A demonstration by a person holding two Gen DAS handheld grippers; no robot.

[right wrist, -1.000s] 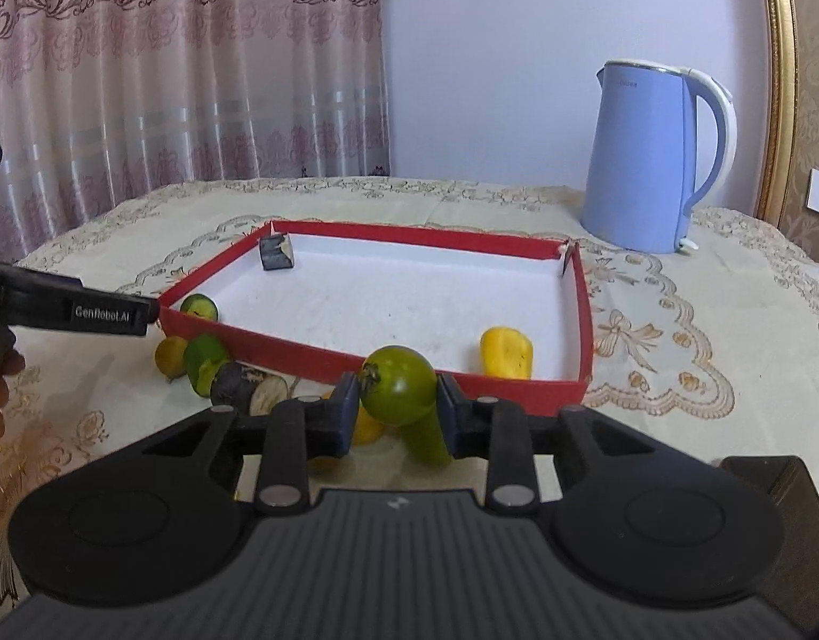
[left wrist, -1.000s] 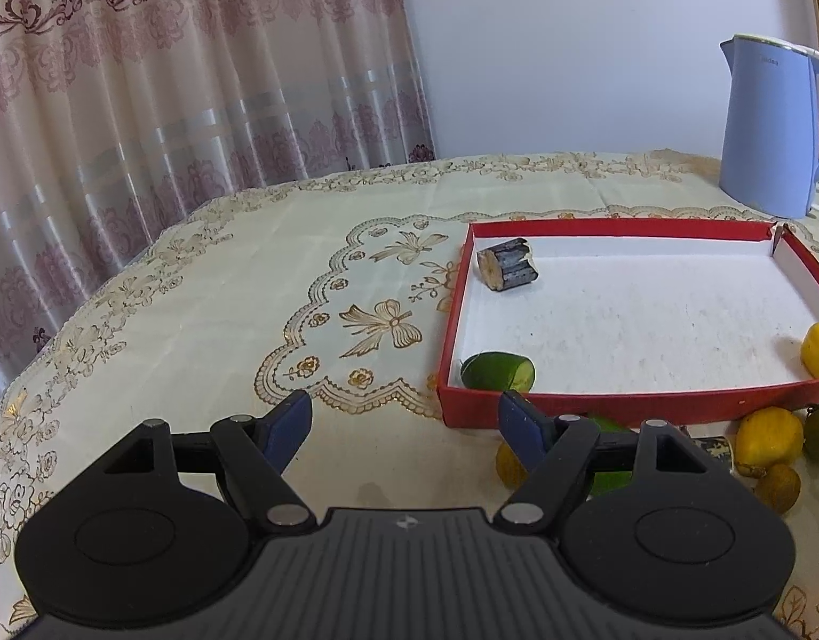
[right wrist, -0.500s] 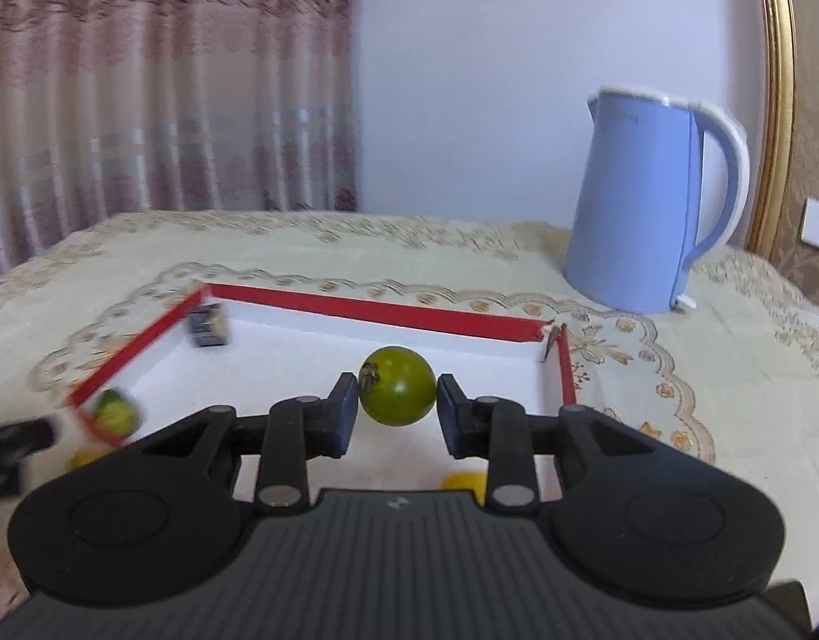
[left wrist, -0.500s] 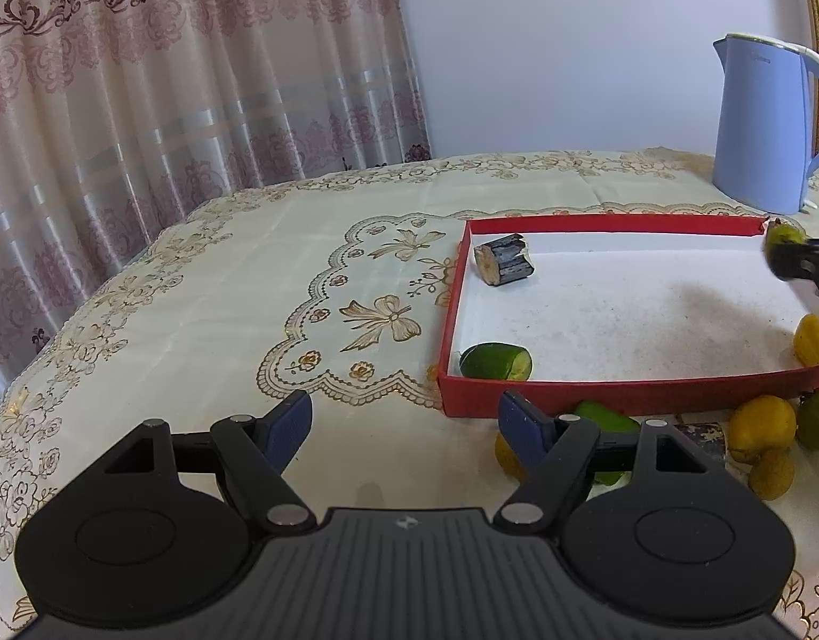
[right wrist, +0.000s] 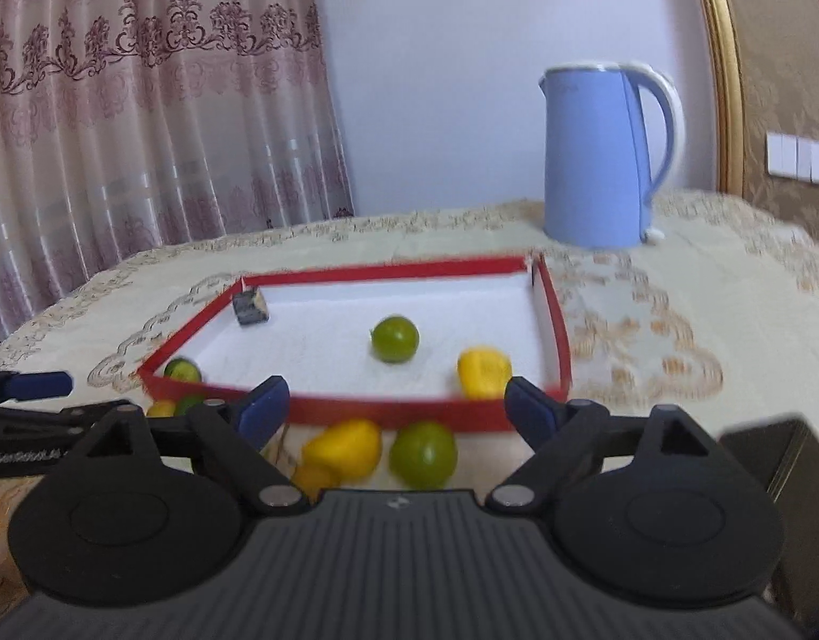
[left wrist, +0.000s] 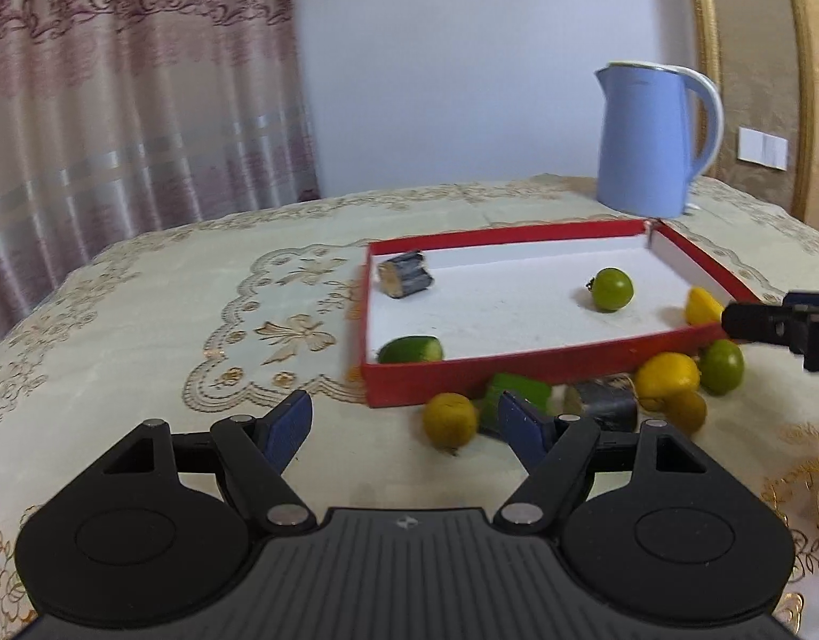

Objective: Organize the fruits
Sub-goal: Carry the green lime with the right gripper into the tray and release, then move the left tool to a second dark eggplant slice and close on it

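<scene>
Picking the next loose fruit looks like the step in hand. Right gripper [right wrist: 396, 408] hangs w/ jaws spread wide, empty, just outside the near wall of the red tray [right wrist: 553, 314]. Green round fruit [right wrist: 394, 340] sits mid-tray, apart from the yellow piece [right wrist: 484, 372] by the near right corner. Dark chunk [right wrist: 251, 306] is at the far left corner, cut green piece [right wrist: 182, 370] at the near left.

Closest loose targets: green fruit [right wrist: 423, 454] & yellow fruit [right wrist: 347, 449], nearly touching by the tray's near wall. Come down w/ one finger between them, centre on the green one, close gently since it prob rolls.

Left gripper [left wrist: 404, 424] is also open, empty, nr small yellow fruit [left wrist: 450, 419] by the near left corner.
</scene>
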